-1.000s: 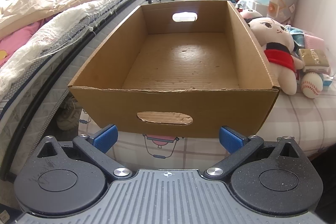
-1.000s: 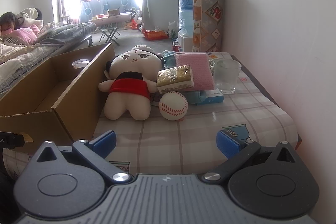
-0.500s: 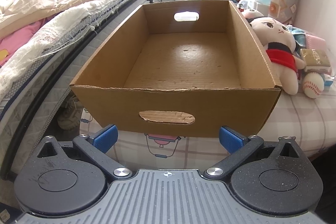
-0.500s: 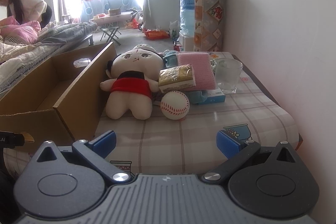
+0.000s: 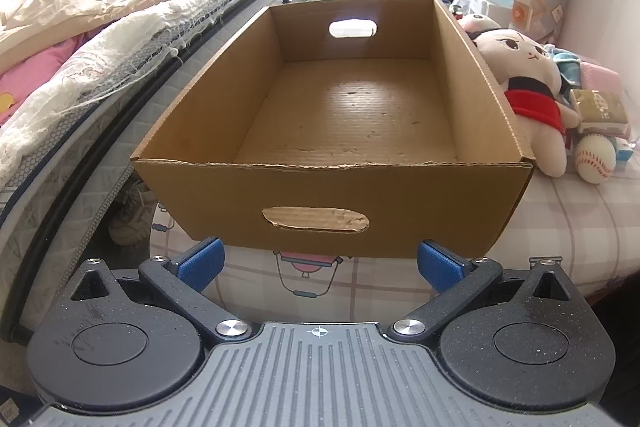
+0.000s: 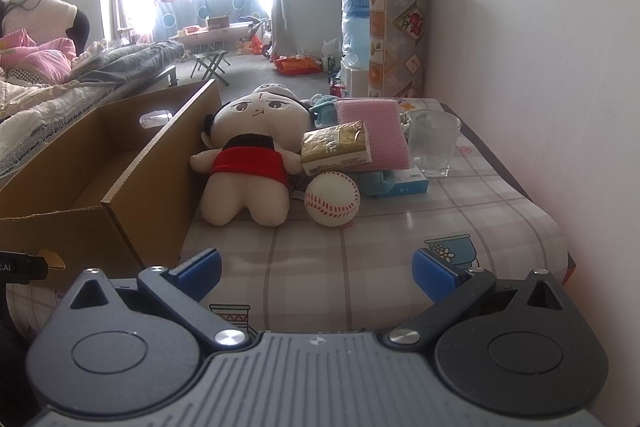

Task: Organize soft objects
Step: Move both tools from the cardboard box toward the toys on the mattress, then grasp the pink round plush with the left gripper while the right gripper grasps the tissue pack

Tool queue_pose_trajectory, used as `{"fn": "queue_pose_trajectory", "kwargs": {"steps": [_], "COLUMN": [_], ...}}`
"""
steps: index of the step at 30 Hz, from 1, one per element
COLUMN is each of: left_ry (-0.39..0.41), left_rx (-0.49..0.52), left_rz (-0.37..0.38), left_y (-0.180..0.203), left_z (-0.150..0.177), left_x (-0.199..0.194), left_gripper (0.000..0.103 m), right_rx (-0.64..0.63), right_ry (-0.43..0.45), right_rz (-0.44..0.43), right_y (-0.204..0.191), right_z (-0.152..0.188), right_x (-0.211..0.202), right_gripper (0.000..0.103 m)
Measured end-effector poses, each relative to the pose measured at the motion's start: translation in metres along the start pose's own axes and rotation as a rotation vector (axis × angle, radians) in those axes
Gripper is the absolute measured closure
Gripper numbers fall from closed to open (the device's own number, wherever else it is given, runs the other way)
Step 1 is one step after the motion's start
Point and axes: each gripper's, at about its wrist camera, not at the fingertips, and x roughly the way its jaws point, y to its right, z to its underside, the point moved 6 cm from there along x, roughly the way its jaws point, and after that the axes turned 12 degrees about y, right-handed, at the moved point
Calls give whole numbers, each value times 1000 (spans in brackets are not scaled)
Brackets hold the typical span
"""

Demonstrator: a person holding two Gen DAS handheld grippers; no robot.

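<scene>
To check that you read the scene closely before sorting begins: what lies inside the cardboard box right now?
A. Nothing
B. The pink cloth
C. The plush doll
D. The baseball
A: the left wrist view shows the bare floor of the cardboard box, while the plush doll, baseball and pink cloth all lie on the table beside it.

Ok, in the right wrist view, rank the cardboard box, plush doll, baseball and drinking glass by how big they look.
1. cardboard box, largest though partly cut off at the frame edge
2. plush doll
3. baseball and drinking glass: look about alike; the glass stands farther back, so no ranking
</scene>
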Motion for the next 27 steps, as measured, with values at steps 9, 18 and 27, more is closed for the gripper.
{"fn": "queue_pose_trajectory", "kwargs": {"steps": [9,18,27], "left_ry": [46,176,158], "left_rx": [54,138,116], "left_rz": [119,269,276], "left_y": [16,31,27], "left_z": [-7,-70,-144], "left_x": [-16,-45,-17], "left_gripper": [0,0,0], "right_rx": [15,51,101], "right_ry": [30,196,278], "right_rz": [-2,-38,-186], "right_y": [9,32,39], "right_z": [-9,-56,-109], "right_x": [-8,-15,11], "right_gripper": [0,0,0]}}
